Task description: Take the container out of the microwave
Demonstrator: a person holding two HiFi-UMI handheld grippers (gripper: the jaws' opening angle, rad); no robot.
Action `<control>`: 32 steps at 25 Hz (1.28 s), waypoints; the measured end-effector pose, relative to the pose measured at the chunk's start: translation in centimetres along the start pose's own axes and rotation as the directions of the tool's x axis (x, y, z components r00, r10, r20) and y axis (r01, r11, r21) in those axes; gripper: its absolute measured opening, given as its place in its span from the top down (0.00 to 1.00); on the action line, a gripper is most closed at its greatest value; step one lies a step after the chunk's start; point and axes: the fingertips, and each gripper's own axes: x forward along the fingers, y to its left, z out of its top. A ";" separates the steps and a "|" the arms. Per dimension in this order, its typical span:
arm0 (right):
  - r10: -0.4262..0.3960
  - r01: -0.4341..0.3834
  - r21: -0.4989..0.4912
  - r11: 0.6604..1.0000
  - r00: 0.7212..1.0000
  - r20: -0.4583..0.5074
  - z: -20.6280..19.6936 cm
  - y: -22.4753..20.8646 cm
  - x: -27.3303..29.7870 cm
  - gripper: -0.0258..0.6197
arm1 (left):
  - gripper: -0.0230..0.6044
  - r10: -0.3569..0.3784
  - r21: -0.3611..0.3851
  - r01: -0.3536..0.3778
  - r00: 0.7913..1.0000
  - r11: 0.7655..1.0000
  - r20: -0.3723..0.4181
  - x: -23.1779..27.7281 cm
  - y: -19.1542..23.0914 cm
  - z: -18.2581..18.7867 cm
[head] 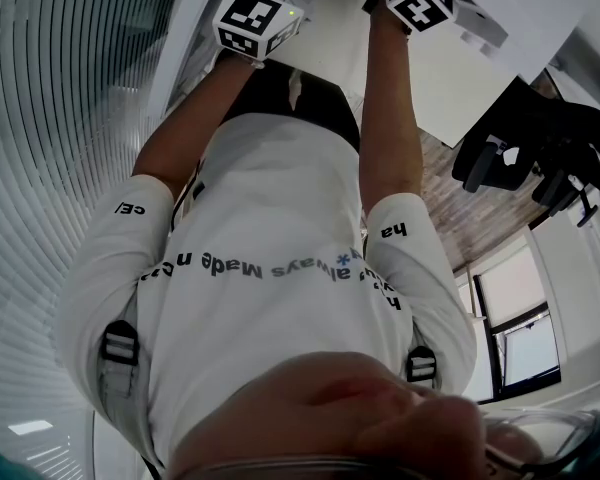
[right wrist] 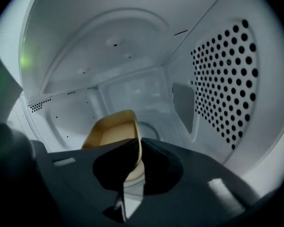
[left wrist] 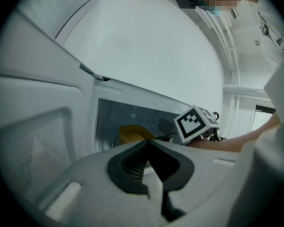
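**Container held by one thin wall**

The yellow container (right wrist: 111,129) is inside the microwave (right wrist: 222,79), near the front. The right gripper (right wrist: 138,143) reaches in. Its jaws are pinched on the container's right wall, one jaw inside and one outside. I cannot tell if the container sits on the floor or is a bit up.

The left gripper (left wrist: 147,143) is outside, near the open door (left wrist: 33,141) on the left. Its jaws are shut together with nothing in them.

What could go wrong from here:

- The grip is only on one thin wall. The container may slip out of the jaws if it is pulled fast, and then it would drop.
- The far side has nothing to hold it up. It may sag and tip. If there is anything in it, that could spill.
- The wall looks soft. A hard squeeze may bend it, and then the hold gets loose.
- The way out is low. If the container is lifted too high or kept too low, it may bump the top or the front edge of the microwave.
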 end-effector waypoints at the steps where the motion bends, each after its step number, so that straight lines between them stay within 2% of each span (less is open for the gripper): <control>1: 0.006 -0.006 0.012 1.000 1.000 -0.002 0.0 0.2 -0.2 0.93 | 0.96 -0.001 0.001 0.001 1.000 1.000 0.000 -0.1 -0.1 0.2; 9: 0.021 -0.021 0.060 0.998 1.000 0.009 0.3 0.4 -1.6 0.93 | 0.96 -0.010 0.005 0.010 1.000 1.000 0.000 -0.3 -0.9 0.3; 32: 0.011 -0.011 0.033 0.999 1.000 -0.008 -1.4 -1.5 -7.3 0.93 | 0.96 -0.044 0.015 0.044 0.999 0.999 -0.004 -1.8 -4.5 0.1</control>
